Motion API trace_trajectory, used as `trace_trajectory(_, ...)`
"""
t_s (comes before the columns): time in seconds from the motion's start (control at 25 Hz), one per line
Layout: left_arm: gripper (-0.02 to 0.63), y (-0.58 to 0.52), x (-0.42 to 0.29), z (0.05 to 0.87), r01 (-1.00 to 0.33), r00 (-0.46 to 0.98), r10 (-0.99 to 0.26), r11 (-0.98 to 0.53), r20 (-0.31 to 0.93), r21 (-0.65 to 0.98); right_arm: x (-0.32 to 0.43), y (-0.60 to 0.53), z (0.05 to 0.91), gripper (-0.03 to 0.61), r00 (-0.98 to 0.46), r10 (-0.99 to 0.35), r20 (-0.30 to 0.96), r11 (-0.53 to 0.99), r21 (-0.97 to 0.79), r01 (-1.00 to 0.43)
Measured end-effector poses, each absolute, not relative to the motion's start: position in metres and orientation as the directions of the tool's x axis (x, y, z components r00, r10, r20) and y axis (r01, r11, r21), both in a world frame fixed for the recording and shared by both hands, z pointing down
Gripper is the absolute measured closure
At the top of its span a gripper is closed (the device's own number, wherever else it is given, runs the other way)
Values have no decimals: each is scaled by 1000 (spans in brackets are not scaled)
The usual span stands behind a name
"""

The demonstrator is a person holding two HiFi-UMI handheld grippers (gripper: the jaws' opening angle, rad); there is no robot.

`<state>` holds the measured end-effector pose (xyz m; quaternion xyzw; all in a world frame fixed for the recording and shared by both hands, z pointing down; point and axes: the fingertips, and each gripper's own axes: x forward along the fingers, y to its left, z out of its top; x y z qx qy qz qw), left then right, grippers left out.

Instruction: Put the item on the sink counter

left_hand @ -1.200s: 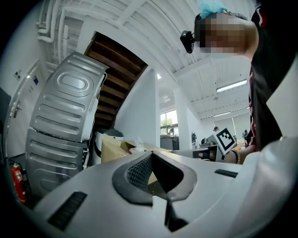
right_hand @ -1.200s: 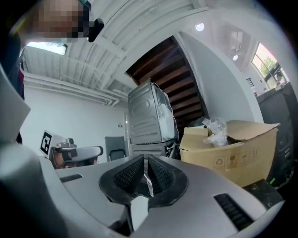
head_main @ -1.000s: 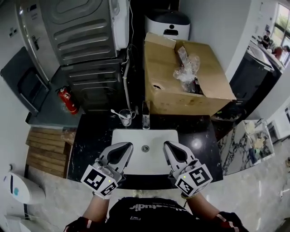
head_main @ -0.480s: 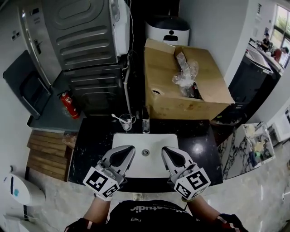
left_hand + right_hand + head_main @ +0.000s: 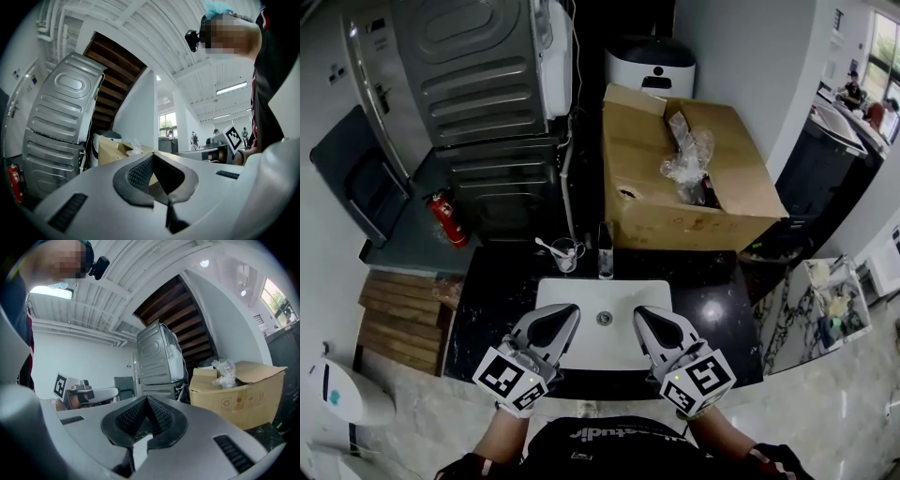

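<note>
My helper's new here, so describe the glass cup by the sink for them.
Find the black counter with the white sink basin. Behind the basin, left of the faucet, stands the clear glass cup, the only thing holding a white utensil.

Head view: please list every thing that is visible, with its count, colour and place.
sink basin: one, white, centre, set in the counter.
counter: one, black, around the basin.
faucet: one, dark, behind the basin.
glass cup: one, clear, left of the faucet.
cardboard box: one, brown, open, behind the counter.
plastic wrap: one bundle, clear, in the box.
fire extinguisher: one, red, left of the counter.
ribbed metal unit: one, grey, top left.
left gripper: one, grey, shut, empty, over the basin.
right gripper: one, grey, shut, empty, beside it.
</note>
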<state>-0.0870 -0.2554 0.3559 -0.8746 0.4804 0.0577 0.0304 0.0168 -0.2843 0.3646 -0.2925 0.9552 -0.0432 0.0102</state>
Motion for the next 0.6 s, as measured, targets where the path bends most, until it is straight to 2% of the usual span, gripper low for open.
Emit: trace_trajectory(0.6, 598, -259, -85, 353, -844, 531, -836, -537, -139, 3, 20, -286, 364, 541, -826, -563, 7, 823, -88, -562)
